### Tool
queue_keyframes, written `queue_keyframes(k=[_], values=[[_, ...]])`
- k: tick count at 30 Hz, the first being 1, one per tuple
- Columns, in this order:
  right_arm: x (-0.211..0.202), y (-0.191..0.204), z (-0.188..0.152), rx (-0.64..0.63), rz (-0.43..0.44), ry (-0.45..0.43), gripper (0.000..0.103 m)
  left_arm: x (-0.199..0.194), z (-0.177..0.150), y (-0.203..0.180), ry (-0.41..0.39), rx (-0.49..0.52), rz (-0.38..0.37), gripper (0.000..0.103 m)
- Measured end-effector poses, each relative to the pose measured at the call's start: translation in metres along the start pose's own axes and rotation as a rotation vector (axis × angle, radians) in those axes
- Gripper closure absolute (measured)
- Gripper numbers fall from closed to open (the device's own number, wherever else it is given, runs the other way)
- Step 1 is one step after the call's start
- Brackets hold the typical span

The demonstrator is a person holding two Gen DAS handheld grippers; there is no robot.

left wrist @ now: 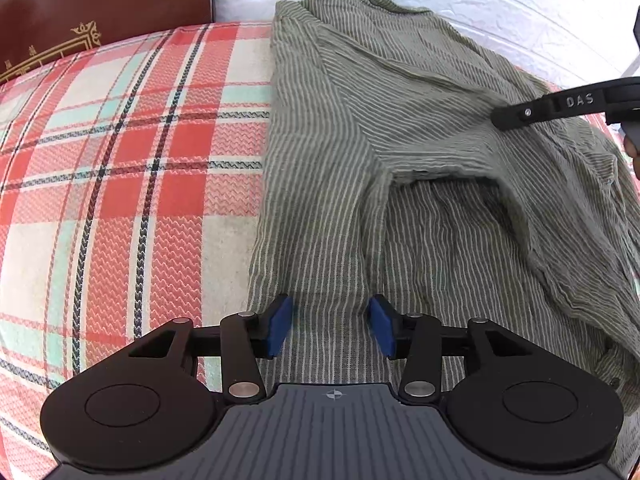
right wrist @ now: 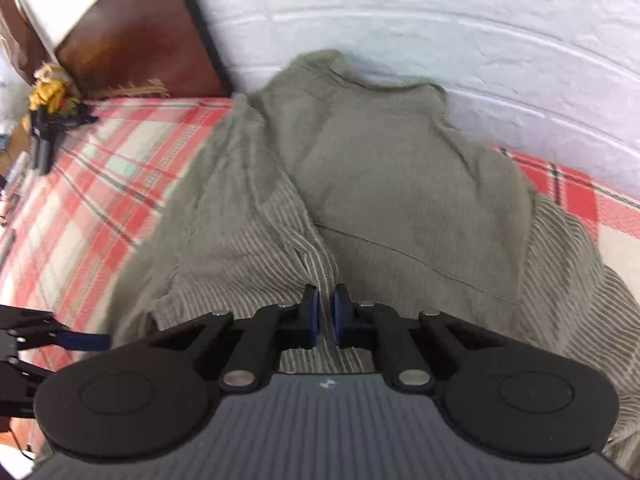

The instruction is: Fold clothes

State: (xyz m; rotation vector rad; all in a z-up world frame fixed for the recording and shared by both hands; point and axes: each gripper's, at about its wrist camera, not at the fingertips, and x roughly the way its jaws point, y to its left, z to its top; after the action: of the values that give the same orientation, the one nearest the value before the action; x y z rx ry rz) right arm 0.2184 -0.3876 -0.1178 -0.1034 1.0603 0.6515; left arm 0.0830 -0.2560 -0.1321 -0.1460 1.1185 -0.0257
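A green shirt with thin white stripes (left wrist: 400, 160) lies rumpled on the plaid bed cover (left wrist: 120, 160), its far end against the wall. My left gripper (left wrist: 331, 326) hovers open over the shirt's near edge, with nothing between its blue pads (left wrist: 280, 326). My right gripper (right wrist: 326, 314) is shut on a raised ridge of the shirt (right wrist: 400, 180), and the cloth tents up toward it. The left wrist view shows that gripper (left wrist: 502, 116) from the side at the right. The left gripper (right wrist: 60, 340) shows at the lower left of the right wrist view.
A white brick-pattern wall (left wrist: 480, 0) stands right behind the shirt. A brown headboard (right wrist: 132, 40) rises at the far left. A yellow object (right wrist: 50, 92) with a black piece below it lies on the bed cover (right wrist: 100, 168) at the left edge.
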Motion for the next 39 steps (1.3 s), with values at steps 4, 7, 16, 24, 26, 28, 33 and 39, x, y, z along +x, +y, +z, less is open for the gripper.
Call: queue_keyframes(k=[4,7,16,24,26,28,33,39], values=[[0.011,0.001,-0.006,-0.011,-0.033,0.017,0.091,-0.003,0.0,0.001,0.008,0.007,-0.003,0.042],[0.0,0.003,-0.006,-0.006,-0.039,-0.012,0.078,-0.013,-0.001,0.005,0.013,0.011,-0.013,0.042],[-0.086,0.009,-0.049,0.042,0.035,-0.1,0.067,-0.064,-0.042,0.027,-0.011,0.042,-0.014,0.04],[-0.131,0.038,-0.148,0.123,-0.119,-0.028,0.059,-0.069,-0.074,0.019,0.032,0.084,-0.053,0.039],[-0.139,0.044,-0.17,0.169,-0.16,-0.014,0.056,-0.07,-0.083,0.018,0.043,0.095,-0.063,0.037],[-0.145,0.051,-0.188,0.214,-0.205,-0.005,0.056,-0.072,-0.091,0.016,0.053,0.105,-0.073,0.036],[-0.152,0.056,-0.224,0.359,-0.264,0.004,0.056,-0.075,-0.112,0.012,0.08,0.132,-0.097,0.034],[-0.13,0.054,-0.24,0.452,-0.224,0.026,0.086,-0.078,-0.116,0.008,0.079,0.177,-0.122,0.032]])
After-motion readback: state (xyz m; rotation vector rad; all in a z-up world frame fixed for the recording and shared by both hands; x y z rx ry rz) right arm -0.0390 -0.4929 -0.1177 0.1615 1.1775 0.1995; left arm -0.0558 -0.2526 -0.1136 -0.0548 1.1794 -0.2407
